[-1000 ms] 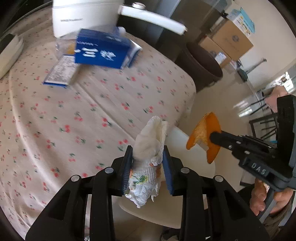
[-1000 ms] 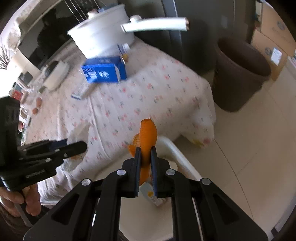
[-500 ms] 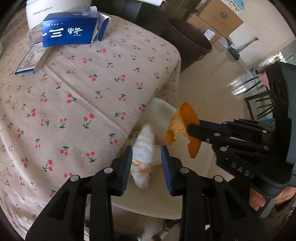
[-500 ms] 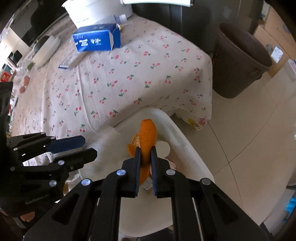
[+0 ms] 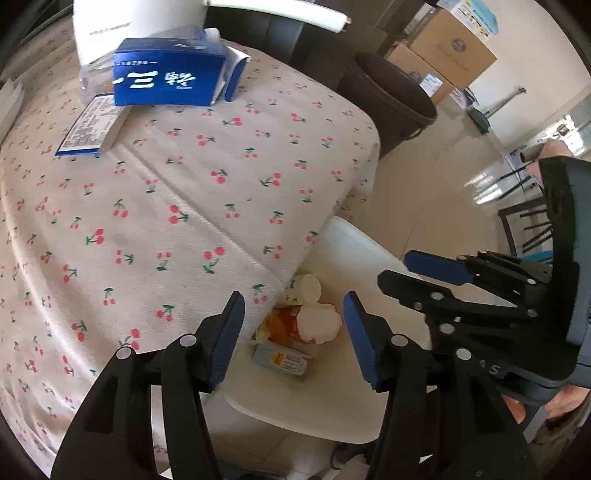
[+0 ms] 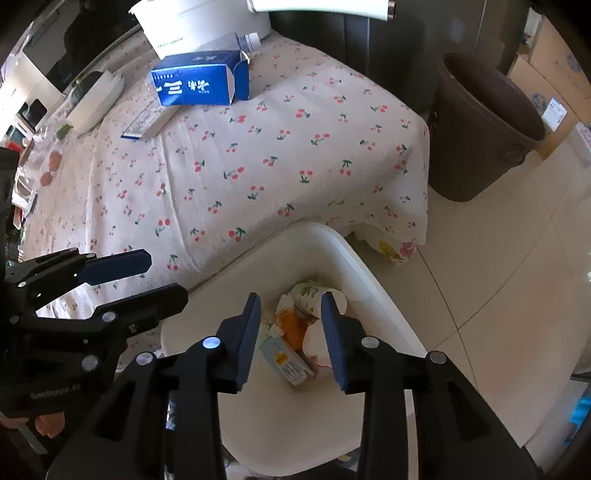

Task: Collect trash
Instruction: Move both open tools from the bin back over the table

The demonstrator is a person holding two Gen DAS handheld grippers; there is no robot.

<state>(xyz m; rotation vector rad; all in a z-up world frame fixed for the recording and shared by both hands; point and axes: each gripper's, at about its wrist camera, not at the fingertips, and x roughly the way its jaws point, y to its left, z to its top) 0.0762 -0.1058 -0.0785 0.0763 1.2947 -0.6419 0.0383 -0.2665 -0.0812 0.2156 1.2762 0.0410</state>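
Note:
A white bin (image 5: 362,251) (image 6: 369,266) stands on the floor by the table's edge. Inside lie an orange peel (image 6: 291,326) (image 5: 279,325), crumpled white paper (image 5: 319,323) (image 6: 317,341), a paper cup (image 5: 304,288) (image 6: 306,293) and a small printed carton (image 5: 282,360) (image 6: 290,363). My left gripper (image 5: 293,336) (image 6: 147,277) is open and empty above the bin. My right gripper (image 6: 291,338) (image 5: 402,269) is open and empty above the bin too.
The cherry-print tablecloth (image 5: 166,192) (image 6: 258,158) holds a blue carton (image 5: 170,77) (image 6: 201,79), a flat booklet (image 5: 90,127) (image 6: 147,122) and a white pot (image 5: 122,22) (image 6: 207,22). A dark brown bucket (image 5: 388,96) (image 6: 480,125) stands on the tiled floor. Cardboard boxes (image 5: 447,48) sit behind.
My left gripper opened and dropped the crumpled paper into the bin. My right gripper opened and dropped the orange peel into the bin.

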